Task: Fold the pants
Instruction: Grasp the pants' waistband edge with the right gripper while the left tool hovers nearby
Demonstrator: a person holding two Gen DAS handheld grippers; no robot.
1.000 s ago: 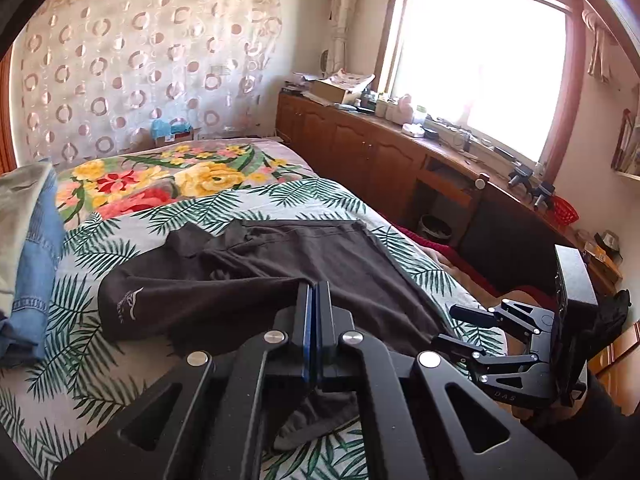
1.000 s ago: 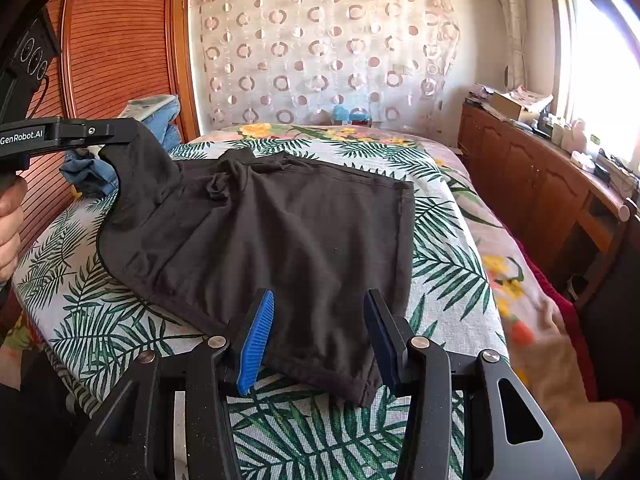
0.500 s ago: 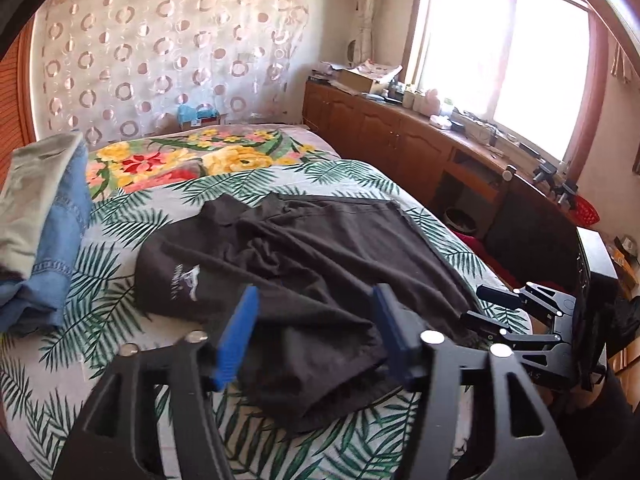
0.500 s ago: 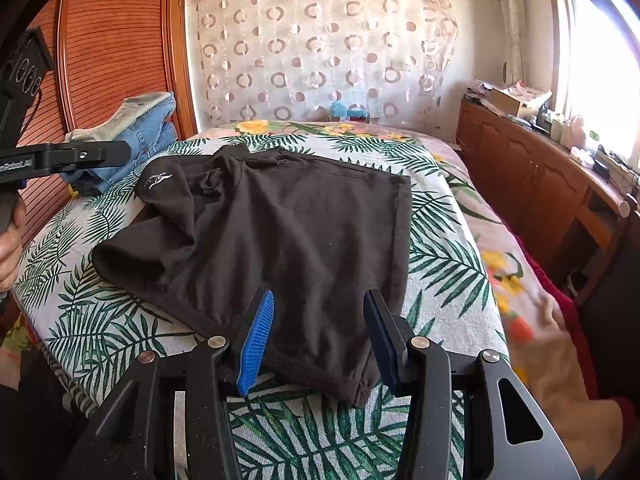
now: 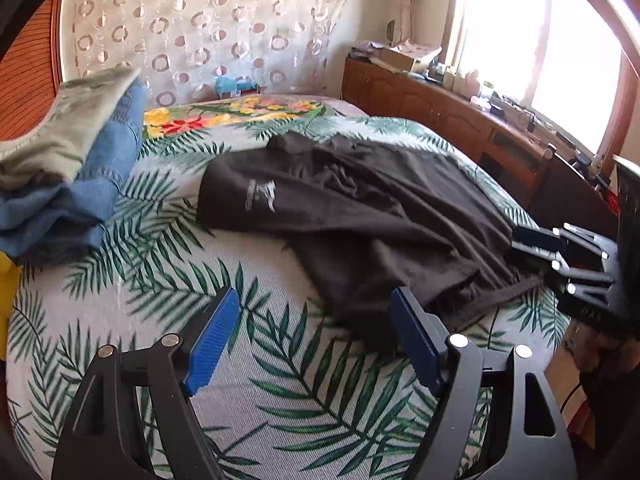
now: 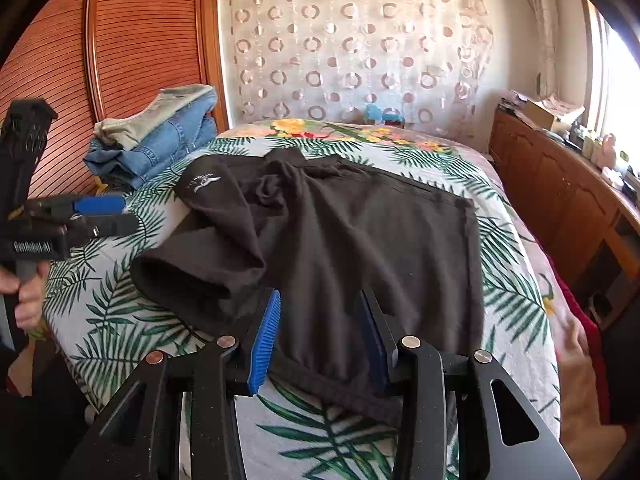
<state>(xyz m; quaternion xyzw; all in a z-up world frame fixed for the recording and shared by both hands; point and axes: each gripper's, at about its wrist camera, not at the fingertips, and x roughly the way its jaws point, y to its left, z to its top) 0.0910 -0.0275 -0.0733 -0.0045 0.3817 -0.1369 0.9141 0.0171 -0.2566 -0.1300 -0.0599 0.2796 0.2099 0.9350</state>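
Dark brown pants [image 5: 360, 208] [image 6: 360, 240] lie on the palm-leaf bedspread [image 5: 248, 380], one leg flopped over the rest with its white logo [image 6: 199, 184] up. My left gripper [image 5: 314, 296] hovers over bare bedspread short of the pants; its jaws are opening and nothing is between them. In the right wrist view the left gripper [image 6: 130, 214] sits at the left, held by a hand [image 6: 24, 296]. My right gripper [image 6: 319, 298] straddles the near hem; its jaws are closing with the cloth between them, pads apart from it. The right gripper [image 5: 520, 242] shows at the pants' right edge.
A stack of folded jeans [image 5: 80, 184] [image 6: 160, 144] lies at the bed's far left corner. A slatted wooden wardrobe door [image 6: 140, 40] stands behind it. A low wooden cabinet [image 5: 440, 108] with clutter runs under the window, right of the bed.
The left gripper let go of the lifted pant leg, which dropped folded onto the pants, then opened and sank toward the near bedspread. The right gripper slid forward over the hem and narrowed.
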